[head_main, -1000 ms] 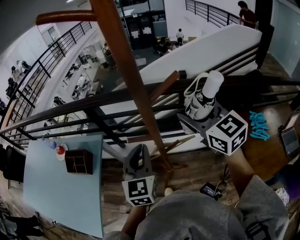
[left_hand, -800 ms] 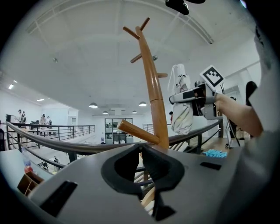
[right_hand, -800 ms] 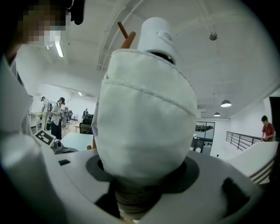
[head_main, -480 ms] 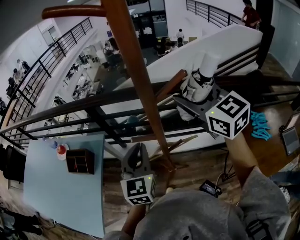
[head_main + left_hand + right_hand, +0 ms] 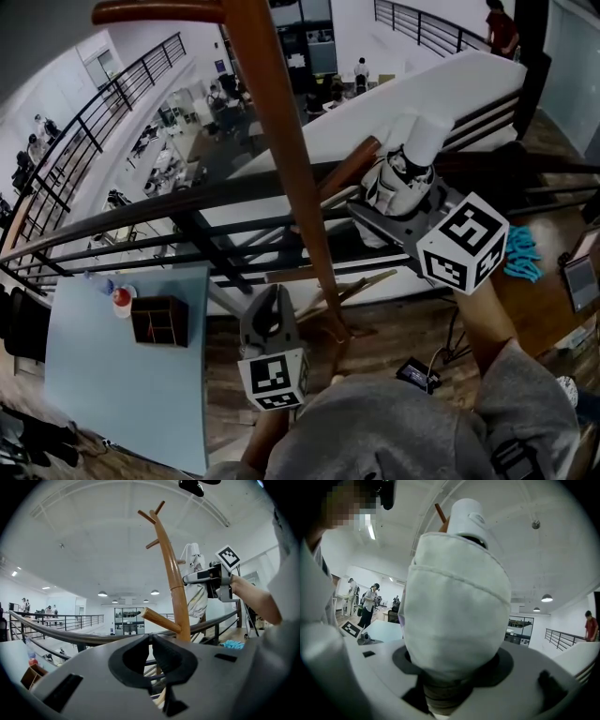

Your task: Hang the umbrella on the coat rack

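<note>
The wooden coat rack [image 5: 286, 159] rises through the middle of the head view, with one peg at the top left and a short peg [image 5: 352, 166] lower down. My right gripper [image 5: 398, 202] is shut on a folded white umbrella [image 5: 401, 178], whose white handle [image 5: 422, 136] points up, just right of the short peg. In the right gripper view the umbrella [image 5: 457, 616] fills the space between the jaws. My left gripper [image 5: 275, 298] sits low near the rack's foot, shut and holding nothing. The left gripper view shows the rack [image 5: 176, 583], the umbrella [image 5: 196, 592] beside it, and my shut left gripper [image 5: 151, 639].
A black railing [image 5: 187, 202] runs behind the rack. At the lower left a light blue table [image 5: 122, 384] carries a dark wooden box [image 5: 157, 322]. A blue bundle [image 5: 520, 253] lies at the right. A small device with a cable [image 5: 417, 375] lies on the wooden floor.
My right gripper has lifted the umbrella a little, closer to the rack's short peg. The left gripper has stayed where it was.
</note>
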A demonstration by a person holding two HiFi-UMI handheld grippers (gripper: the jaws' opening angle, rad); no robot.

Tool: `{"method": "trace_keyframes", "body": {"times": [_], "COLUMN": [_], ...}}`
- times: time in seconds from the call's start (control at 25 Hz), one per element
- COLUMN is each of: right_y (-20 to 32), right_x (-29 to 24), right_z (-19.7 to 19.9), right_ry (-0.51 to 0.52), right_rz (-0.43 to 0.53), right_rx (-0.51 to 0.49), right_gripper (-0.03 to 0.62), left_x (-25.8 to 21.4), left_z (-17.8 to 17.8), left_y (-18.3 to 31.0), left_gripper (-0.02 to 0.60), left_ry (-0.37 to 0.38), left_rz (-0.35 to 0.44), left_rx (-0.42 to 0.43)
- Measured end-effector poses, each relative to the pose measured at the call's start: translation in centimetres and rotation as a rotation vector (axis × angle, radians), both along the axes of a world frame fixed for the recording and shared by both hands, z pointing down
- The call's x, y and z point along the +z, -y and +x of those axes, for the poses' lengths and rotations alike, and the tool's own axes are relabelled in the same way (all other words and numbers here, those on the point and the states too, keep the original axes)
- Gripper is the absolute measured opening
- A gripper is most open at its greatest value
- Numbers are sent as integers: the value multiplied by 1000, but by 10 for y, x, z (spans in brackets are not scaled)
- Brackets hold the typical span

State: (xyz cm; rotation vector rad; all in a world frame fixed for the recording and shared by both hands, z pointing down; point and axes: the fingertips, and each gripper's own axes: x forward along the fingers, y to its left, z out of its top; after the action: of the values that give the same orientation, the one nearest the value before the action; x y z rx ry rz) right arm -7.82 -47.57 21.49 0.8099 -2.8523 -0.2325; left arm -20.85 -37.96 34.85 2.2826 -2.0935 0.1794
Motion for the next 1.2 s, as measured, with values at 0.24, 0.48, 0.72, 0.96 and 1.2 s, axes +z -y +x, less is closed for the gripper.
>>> {"method": "trace_keyframes", "body": {"times": [0.24, 0.48, 0.72, 0.96, 1.2], "right_y": [-15, -33, -46, -57, -65], "right_x": [20, 59, 102, 140, 168], "right_z": [-4, -7, -18, -22, -24], "right_ry": [-16, -36, -82, -100, -119], "right_rz": [-36, -107, -172, -254, -308], "right_rx": [-12, -37, -63, -72, -74], "right_gripper": [270, 270, 270, 270, 270], "left_x": [2, 3, 5, 10, 13], "left_z": [5, 8, 9, 11, 15], "left_y": [1, 1, 2, 0, 0], "left_gripper": [34, 33, 34, 34, 34], "left_ry": [7, 20, 26, 29, 28], "left_rz": [-5, -6, -12, -30, -38], "left_rx": [18, 25, 28, 26, 31]}}
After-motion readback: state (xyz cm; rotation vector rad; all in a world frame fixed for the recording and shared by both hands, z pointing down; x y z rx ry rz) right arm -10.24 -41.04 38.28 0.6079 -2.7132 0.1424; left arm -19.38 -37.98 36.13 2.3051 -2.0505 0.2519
